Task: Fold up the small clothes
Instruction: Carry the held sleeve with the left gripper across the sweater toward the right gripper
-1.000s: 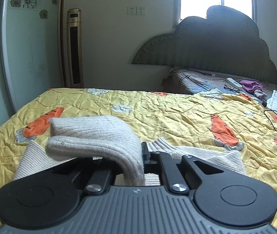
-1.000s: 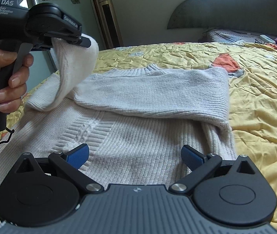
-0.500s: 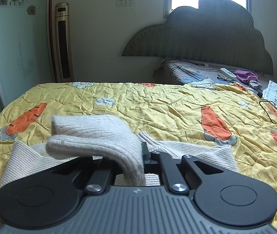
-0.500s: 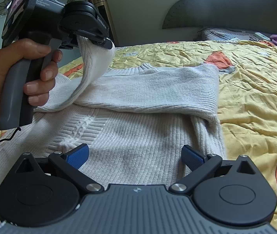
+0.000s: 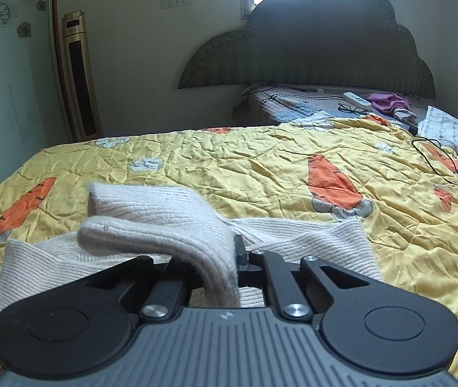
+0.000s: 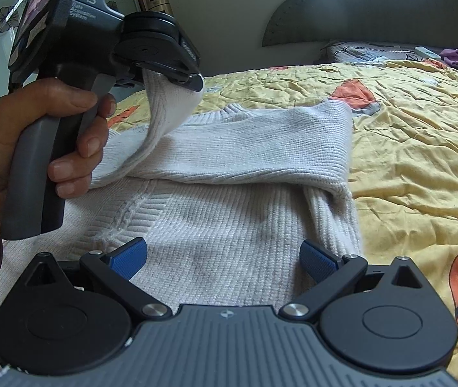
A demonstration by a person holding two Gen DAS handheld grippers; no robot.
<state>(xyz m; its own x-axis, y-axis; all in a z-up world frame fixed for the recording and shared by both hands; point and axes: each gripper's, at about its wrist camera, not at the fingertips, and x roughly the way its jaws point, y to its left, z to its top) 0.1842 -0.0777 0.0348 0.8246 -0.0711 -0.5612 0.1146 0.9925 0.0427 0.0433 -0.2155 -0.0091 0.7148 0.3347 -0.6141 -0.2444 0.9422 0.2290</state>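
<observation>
The right gripper [image 6: 224,258] has a grey ribbed body, two big round black discs, black arms with shiny silver screws and blue bumpy pads [image 6: 129,259]. The left gripper [image 6: 193,80] is black, with a grey handle and white letters "DAS" on its side. A small screen sits on its back. The hand [image 6: 35,142] has a dark red patterned sleeve.

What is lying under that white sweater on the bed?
Under the white sweater lies a yellow quilt printed with orange carrots, showing all around its edges. One sleeve is folded across the top. Whatever sits beneath the sweater's middle is covered.
</observation>
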